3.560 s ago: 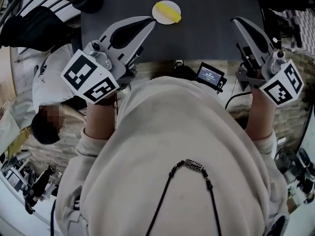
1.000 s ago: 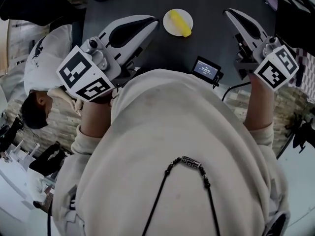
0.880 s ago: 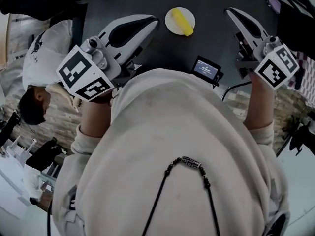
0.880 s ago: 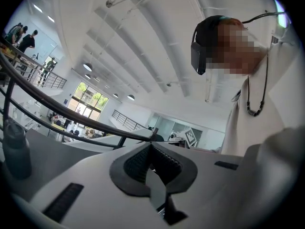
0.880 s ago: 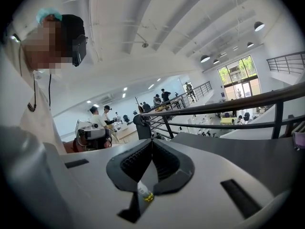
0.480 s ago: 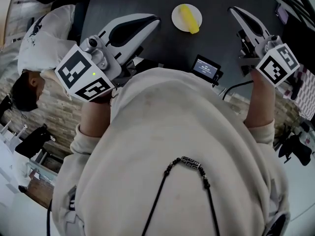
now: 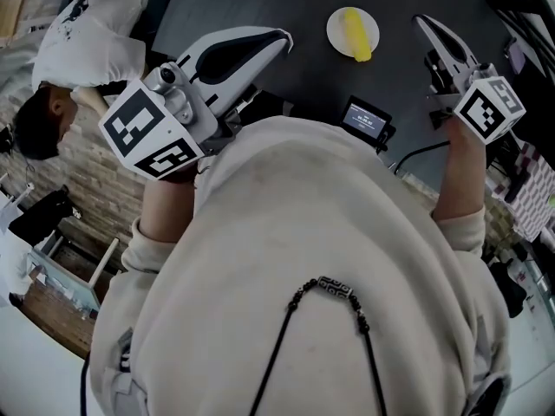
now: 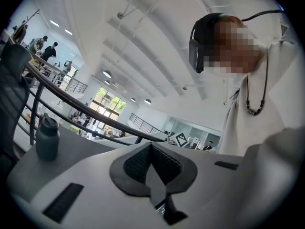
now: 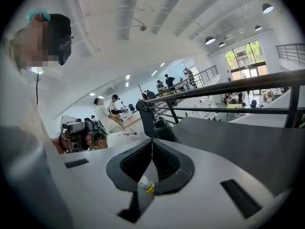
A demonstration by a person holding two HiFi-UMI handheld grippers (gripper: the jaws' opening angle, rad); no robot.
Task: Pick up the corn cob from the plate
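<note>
Yellow corn cob lies on small white plate, far centre of dark table, long axis running roughly near-far. It sits between the tools: left gripper on its left, right gripper on its right, neither clearly nearer. Both jaws closed tight, empty, apart from cob; likely must open to straddle its width.

The head camera looks steeply down over the person at the dark table, at twelve o'clock. Cameras on the left gripper and right gripper sit close behind the jaws, facing across that table; both catch the bottle and the person.
</note>
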